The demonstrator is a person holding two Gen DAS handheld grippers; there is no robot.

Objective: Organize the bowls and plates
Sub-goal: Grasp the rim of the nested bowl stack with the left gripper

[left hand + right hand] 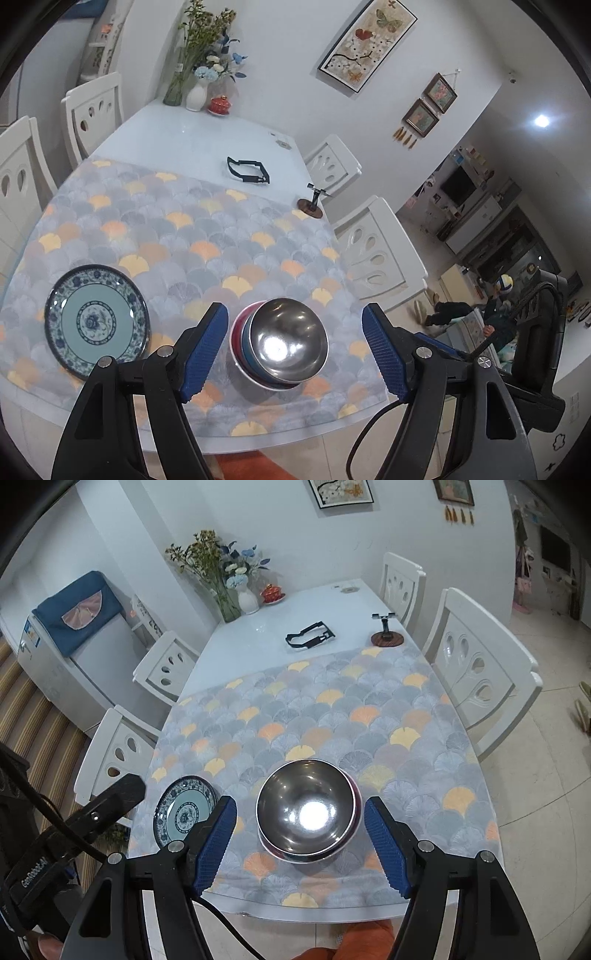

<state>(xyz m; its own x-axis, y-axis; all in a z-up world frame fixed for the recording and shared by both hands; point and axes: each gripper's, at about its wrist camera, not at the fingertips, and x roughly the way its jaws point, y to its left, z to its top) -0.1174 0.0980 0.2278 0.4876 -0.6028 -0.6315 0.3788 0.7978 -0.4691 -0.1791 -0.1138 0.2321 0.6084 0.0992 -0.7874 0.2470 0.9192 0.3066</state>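
Note:
A stack of bowls [280, 341] with a shiny steel bowl on top stands on the patterned tablecloth near the table's front edge; it also shows in the right wrist view [308, 810]. A blue-and-white patterned plate [96, 322] lies to its left, also seen in the right wrist view [184, 812]. My left gripper [295, 350] is open and empty, held above the bowls. My right gripper [301, 840] is open and empty, also above the bowls. Each gripper's body shows at the edge of the other's view.
A black frame-like object [248, 171] and a small stand on a wooden base [312, 205] lie farther back on the white table [192, 140]. Vases with flowers [229, 587] and a red lidded dish [272, 593] stand at the far end. White chairs [480, 672] surround the table.

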